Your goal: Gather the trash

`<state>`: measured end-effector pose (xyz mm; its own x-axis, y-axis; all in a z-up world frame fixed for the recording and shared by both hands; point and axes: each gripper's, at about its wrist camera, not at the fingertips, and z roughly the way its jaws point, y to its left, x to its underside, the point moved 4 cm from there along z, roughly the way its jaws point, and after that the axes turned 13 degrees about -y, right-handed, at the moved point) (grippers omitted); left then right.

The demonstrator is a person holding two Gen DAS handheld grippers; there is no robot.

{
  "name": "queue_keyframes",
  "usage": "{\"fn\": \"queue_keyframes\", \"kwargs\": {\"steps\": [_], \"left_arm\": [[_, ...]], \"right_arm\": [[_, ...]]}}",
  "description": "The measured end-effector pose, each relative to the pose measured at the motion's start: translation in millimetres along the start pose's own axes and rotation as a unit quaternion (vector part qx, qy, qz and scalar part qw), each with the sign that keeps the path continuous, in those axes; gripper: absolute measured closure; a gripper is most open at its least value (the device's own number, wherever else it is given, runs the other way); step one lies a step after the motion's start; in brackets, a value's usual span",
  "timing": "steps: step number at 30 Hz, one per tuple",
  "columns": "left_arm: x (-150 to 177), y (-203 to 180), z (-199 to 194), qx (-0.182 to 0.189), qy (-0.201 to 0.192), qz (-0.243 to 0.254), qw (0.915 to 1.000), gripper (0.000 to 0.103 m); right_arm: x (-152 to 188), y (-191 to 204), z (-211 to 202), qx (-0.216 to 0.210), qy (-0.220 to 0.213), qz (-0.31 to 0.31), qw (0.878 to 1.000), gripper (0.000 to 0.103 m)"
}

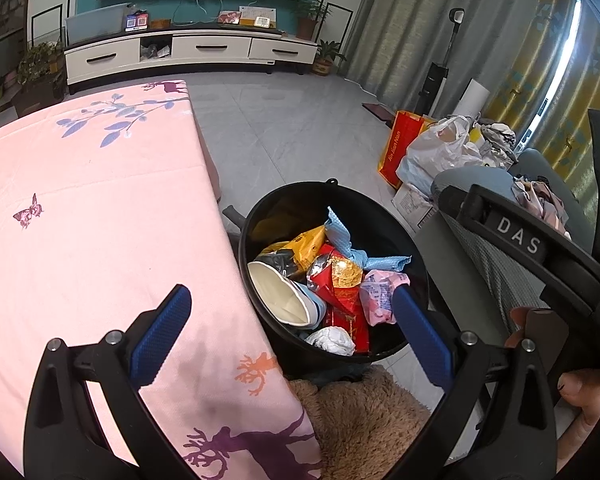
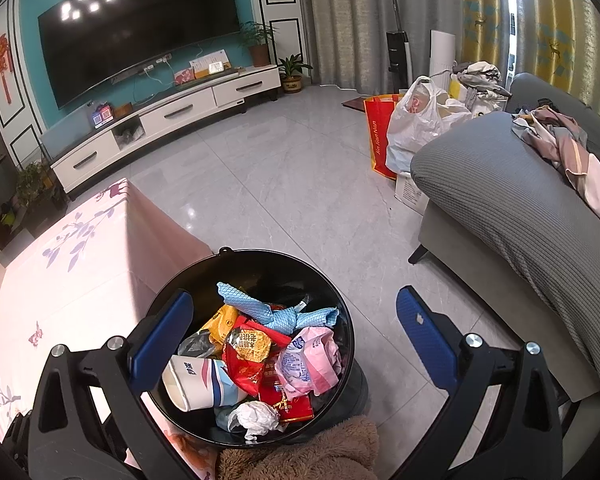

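Left gripper (image 1: 292, 328), black-framed with blue ribbed finger pads (image 1: 162, 334), spread wide and empty, hanging over the edge of the pink cloth-covered table (image 1: 100, 220) printed with blue leaves, a butterfly and deer. One pad above the cloth, the other over the near rim of the round black plastic trash bin (image 1: 416, 264). Right gripper (image 2: 296, 340), same build, likewise splayed and holding nothing, poised above that bin, left pad over the rim, right pad over grey floor tiles (image 2: 280, 184).

Inside the bin, piled together: crumpled light-blue waffle-textured cloth (image 2: 260, 308), white paper cup with blue stripes (image 2: 196, 386) lying on its side, red foil snack wrappers (image 2: 248, 368), yellow-orange packet (image 2: 222, 324), pink-and-white crumpled plastic wrapper (image 2: 312, 360), balled white tissue (image 2: 254, 416), flat red box (image 2: 288, 402) under the wrappers. Bin standing on the floor, touching or just beside the table's corner, with a brown fuzzy fabric (image 2: 300, 452) at its near side.

Further out, a grey ribbed-fabric sofa (image 2: 520, 220) to the right with crumpled clothes on it, a white plastic bag (image 2: 416, 128) and red-orange shopping bag (image 2: 374, 136) beside its far end. Across the room, a white low cabinet (image 2: 172, 116) under a large dark wall screen (image 2: 140, 24). In the left wrist view, fingers of a hand (image 1: 580, 396) on the other tool's handle.
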<state>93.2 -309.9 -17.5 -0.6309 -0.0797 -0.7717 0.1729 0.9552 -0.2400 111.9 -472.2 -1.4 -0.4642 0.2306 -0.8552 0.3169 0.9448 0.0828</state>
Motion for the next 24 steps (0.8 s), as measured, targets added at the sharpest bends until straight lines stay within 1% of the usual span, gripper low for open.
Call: {"fn": "queue_keyframes", "kwargs": {"steps": [24], "left_arm": [[1.4,-1.3,0.2,0.004,0.004,0.004,1.0000,0.003]], "right_arm": [[0.9,1.4,1.2,0.001,0.001,-0.002,1.000,0.003]]}}
